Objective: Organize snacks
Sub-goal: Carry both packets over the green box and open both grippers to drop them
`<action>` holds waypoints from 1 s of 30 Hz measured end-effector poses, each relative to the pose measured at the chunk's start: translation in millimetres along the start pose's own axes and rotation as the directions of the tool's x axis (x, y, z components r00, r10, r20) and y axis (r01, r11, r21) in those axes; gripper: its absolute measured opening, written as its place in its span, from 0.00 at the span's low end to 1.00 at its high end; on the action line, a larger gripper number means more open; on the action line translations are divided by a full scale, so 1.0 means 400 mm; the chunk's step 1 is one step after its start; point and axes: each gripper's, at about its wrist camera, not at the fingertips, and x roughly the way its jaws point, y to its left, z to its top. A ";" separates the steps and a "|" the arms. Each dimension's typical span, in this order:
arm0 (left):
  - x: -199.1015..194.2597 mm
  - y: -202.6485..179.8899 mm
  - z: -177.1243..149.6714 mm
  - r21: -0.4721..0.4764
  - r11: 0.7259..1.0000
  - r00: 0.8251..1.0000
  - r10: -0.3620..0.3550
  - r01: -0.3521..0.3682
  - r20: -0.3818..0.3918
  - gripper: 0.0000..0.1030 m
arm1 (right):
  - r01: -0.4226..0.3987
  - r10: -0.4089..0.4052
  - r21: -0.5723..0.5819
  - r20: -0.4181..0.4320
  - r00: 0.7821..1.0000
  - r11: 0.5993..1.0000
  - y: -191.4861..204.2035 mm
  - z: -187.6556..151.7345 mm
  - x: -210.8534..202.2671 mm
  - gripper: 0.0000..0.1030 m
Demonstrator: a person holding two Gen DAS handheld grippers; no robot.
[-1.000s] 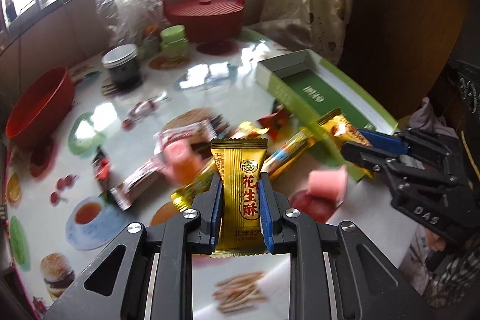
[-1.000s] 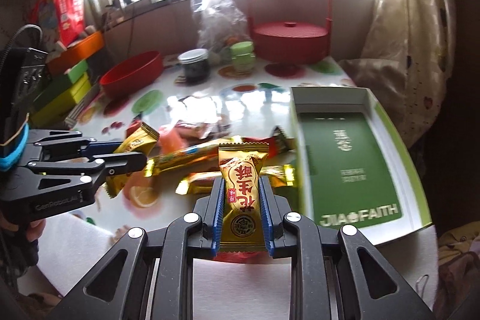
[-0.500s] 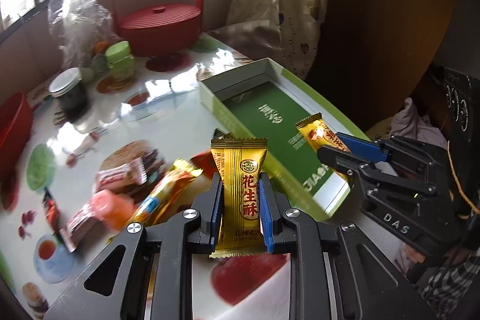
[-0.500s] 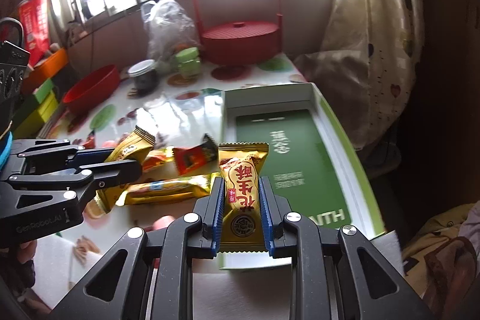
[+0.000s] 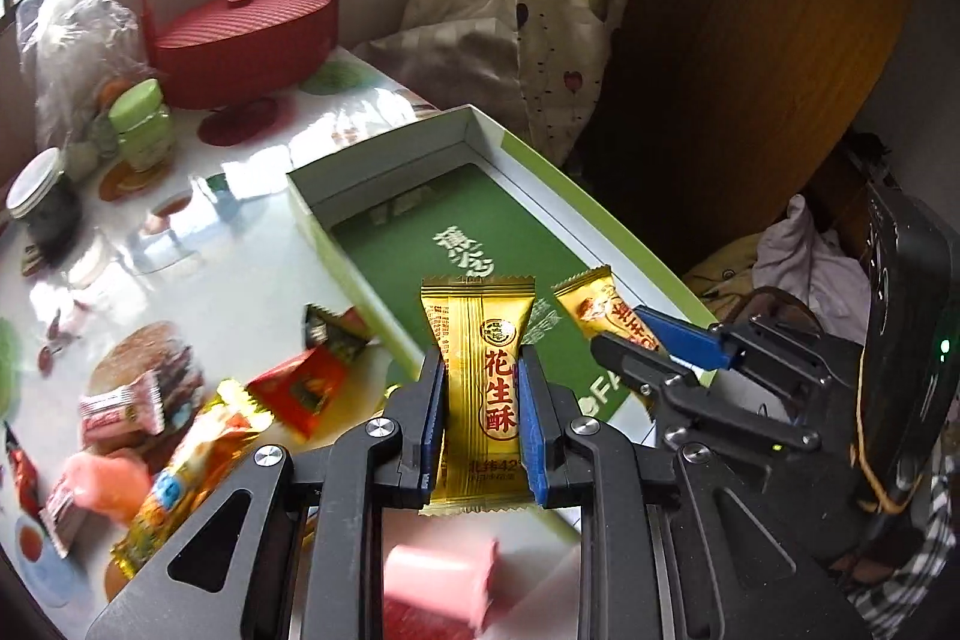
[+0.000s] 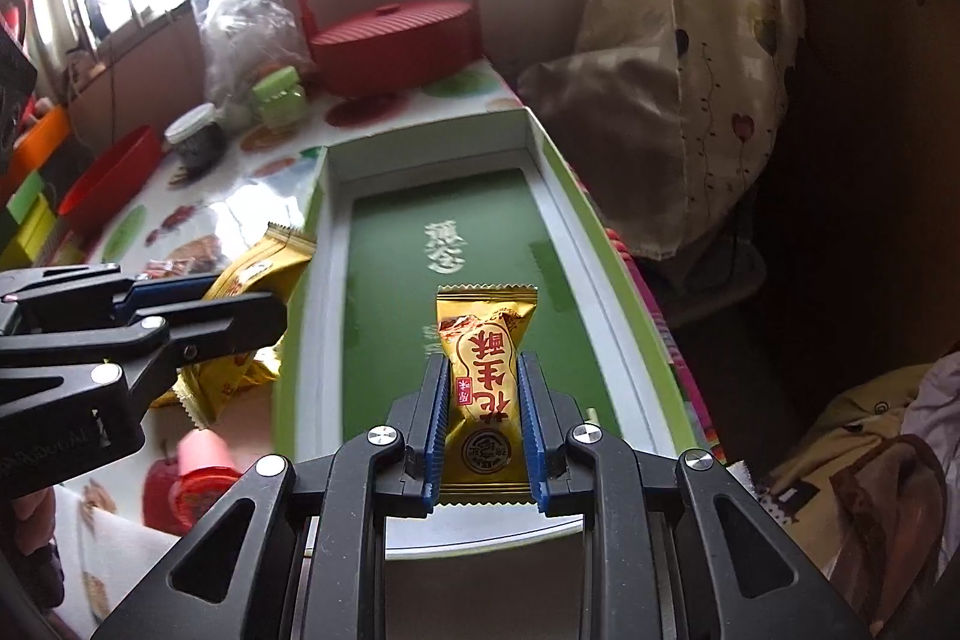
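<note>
Both tools have carried their gold snacks away from the scattered pile toward the green box, which a second ago sat off to the side of each view and now fills the middle.

Left wrist view: the left tool (image 5: 483, 400) is clenched on a gold peanut-candy packet (image 5: 480, 376), held upright at lower centre, its top edge over the box's near wall. The green box (image 5: 372, 274) runs diagonally across the centre. The right tool (image 5: 645, 346) enters from the right, gripping a second gold packet (image 5: 591, 304) over the box floor. Loose snacks (image 5: 198, 430) lie blurred on the table (image 5: 252, 214) at lower left — a pink cup (image 5: 438, 577) at the bottom edge.

Right wrist view: the right tool (image 6: 483, 400) is clenched on its gold packet (image 6: 486, 388), centred over the green floor of the box (image 6: 300, 340). At left the left tool (image 6: 240, 310) grips its packet (image 6: 252, 274) just outside the box's left wall, above the table (image 6: 240, 214). A red lidded basket (image 6: 390, 40) stands at the upper centre.
</note>
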 end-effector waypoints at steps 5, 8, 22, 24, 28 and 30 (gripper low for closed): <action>0.045 -0.017 0.003 -0.012 1.000 1.000 -0.009 0.009 -0.026 0.23 | 0.004 -0.004 0.007 -0.020 1.000 1.000 -0.014 -0.007 0.020 0.21; 0.068 -0.026 0.006 -0.009 1.000 0.999 -0.024 0.024 -0.040 0.23 | 0.005 -0.005 0.015 -0.025 1.000 1.000 -0.023 -0.011 0.028 0.21; 0.091 -0.014 0.003 -0.052 0.996 0.996 -0.079 0.076 -0.040 0.38 | 0.025 -0.024 0.020 -0.030 0.999 0.999 -0.030 -0.015 0.040 0.41; 0.082 -0.016 0.003 -0.046 0.996 0.996 -0.082 0.081 -0.033 0.42 | 0.027 -0.026 0.020 -0.029 0.999 0.999 -0.029 -0.015 0.037 0.42; 0.044 0.003 -0.003 -0.068 0.992 0.995 -0.103 0.103 0.005 0.52 | 0.044 -0.044 0.027 -0.003 0.999 0.999 -0.027 -0.011 0.019 0.42; 0.013 0.021 -0.009 -0.072 0.992 0.994 -0.104 0.106 0.037 0.52 | 0.026 -0.027 0.022 0.015 1.000 0.999 -0.018 -0.005 0.005 0.42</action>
